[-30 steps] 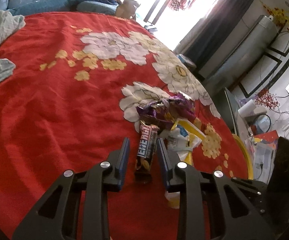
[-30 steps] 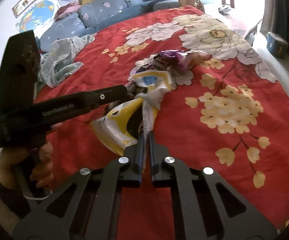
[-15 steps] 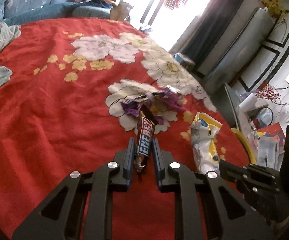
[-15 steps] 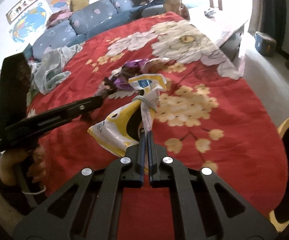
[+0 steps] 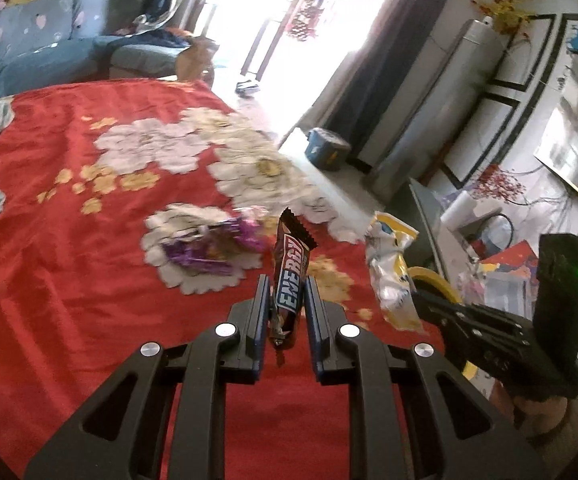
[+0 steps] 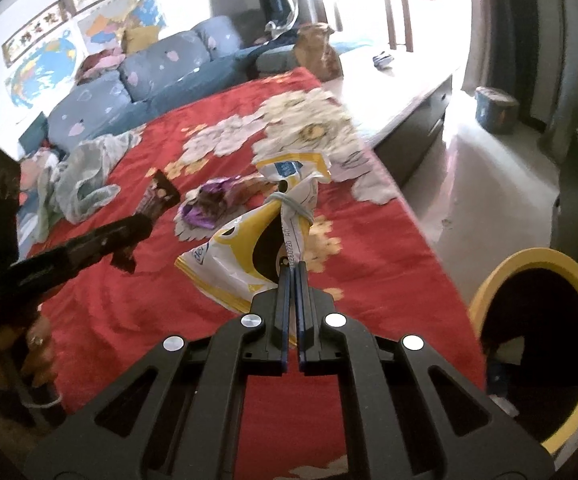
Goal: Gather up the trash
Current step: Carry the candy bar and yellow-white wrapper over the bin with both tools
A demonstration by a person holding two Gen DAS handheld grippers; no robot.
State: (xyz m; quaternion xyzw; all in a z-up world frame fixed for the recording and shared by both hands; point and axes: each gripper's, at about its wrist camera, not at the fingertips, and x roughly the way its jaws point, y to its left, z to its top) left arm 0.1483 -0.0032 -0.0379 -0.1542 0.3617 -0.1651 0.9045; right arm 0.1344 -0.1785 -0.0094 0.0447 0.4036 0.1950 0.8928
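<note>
Two black two-finger grippers, three pieces of trash, one bin. The left gripper is clenched on one dark brown glossy foil snack-bar wrapper lettered "ENERGY" — a long flat rectangle with serrated ends, held upright clear of the bed. The right gripper is pinched tight on one crinkled yellow-and-white plastic snack bag, its neck cinched by a pale elastic band, the bag lifted off the cover. One crumpled purple foil wrapper lies on the red satin bedspread with white and gold flowers, on a white bloom toward the bed's right edge, apart from both grippers. One round yellow-rimmed bin with a dark inside stands on the floor just beyond that right edge. One rumpled pale grey-green cloth lies along the left edge.
</note>
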